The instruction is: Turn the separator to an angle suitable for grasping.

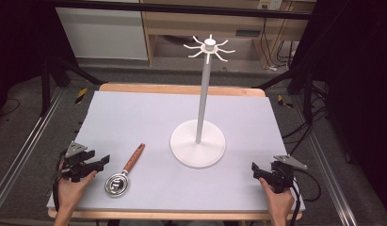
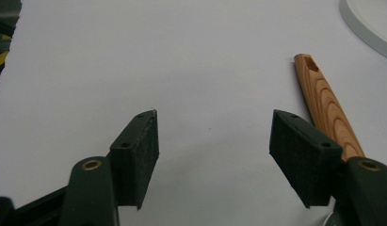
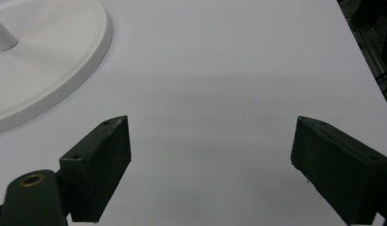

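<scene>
Both grippers rest at the desk's (image 1: 134, 113) near edge, left gripper (image 1: 102, 161) and right gripper (image 1: 255, 170) with fingers spread, holding nothing. Strainer (image 1: 117, 182) lies flat just right of the left gripper, wooden handle (image 2: 328, 110) pointing toward the hook stand (image 1: 198, 146). Risk: a grab at the smooth tapered handle could slip or skid the strainer.

Left claw (image 1: 102, 162) low, jaws wide apart, right claw (image 1: 255, 170) likewise

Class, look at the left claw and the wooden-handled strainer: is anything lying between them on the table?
Nothing visible does. The left claw stands open beside the strainer, with bare white table between them. The white stand sits farther right, out of the way.
</scene>
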Demonstrator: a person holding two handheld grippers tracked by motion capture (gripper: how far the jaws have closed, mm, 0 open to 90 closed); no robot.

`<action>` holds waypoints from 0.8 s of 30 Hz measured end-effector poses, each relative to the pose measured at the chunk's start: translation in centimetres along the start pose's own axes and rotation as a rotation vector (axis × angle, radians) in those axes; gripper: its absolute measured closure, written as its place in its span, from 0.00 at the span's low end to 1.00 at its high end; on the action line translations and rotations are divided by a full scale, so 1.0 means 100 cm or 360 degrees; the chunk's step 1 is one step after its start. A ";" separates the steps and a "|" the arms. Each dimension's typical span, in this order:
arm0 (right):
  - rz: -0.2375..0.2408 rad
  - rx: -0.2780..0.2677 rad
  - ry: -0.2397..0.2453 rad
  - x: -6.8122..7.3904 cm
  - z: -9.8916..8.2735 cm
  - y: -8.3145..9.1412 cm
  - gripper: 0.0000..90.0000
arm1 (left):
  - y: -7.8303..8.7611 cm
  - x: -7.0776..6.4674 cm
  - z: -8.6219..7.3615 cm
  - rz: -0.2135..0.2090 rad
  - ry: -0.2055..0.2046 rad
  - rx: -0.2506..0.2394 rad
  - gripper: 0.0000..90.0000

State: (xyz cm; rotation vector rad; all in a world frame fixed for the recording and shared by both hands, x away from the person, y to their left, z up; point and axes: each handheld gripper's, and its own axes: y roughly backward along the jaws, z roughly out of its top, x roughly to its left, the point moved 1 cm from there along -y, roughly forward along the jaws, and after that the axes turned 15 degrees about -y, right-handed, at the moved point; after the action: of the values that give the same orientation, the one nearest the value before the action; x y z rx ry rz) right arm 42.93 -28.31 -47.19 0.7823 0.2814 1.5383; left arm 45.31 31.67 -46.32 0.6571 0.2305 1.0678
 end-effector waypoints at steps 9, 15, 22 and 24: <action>-0.0011 0.0033 0.0088 0.010 -0.003 0.001 0.13 | 0.004 -0.011 0.010 -0.0068 -0.0024 0.0005 0.42; -0.0018 0.0052 0.0108 0.010 -0.003 0.000 0.14 | 0.006 -0.017 0.016 -0.0102 -0.0039 0.0005 0.42; -0.0006 0.0072 0.0128 0.014 -0.005 0.000 0.13 | 0.006 -0.023 0.022 -0.0109 -0.0062 0.0013 0.44; -0.0004 0.0081 0.0138 0.015 -0.005 -0.001 0.14 | 0.005 -0.025 0.024 -0.0127 -0.0068 0.0021 0.44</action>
State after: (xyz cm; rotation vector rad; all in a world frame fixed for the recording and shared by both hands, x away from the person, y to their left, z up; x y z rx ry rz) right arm 42.75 -26.74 -47.14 0.7554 0.3869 1.5699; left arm 44.90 28.73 -44.45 0.6765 0.2250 0.9752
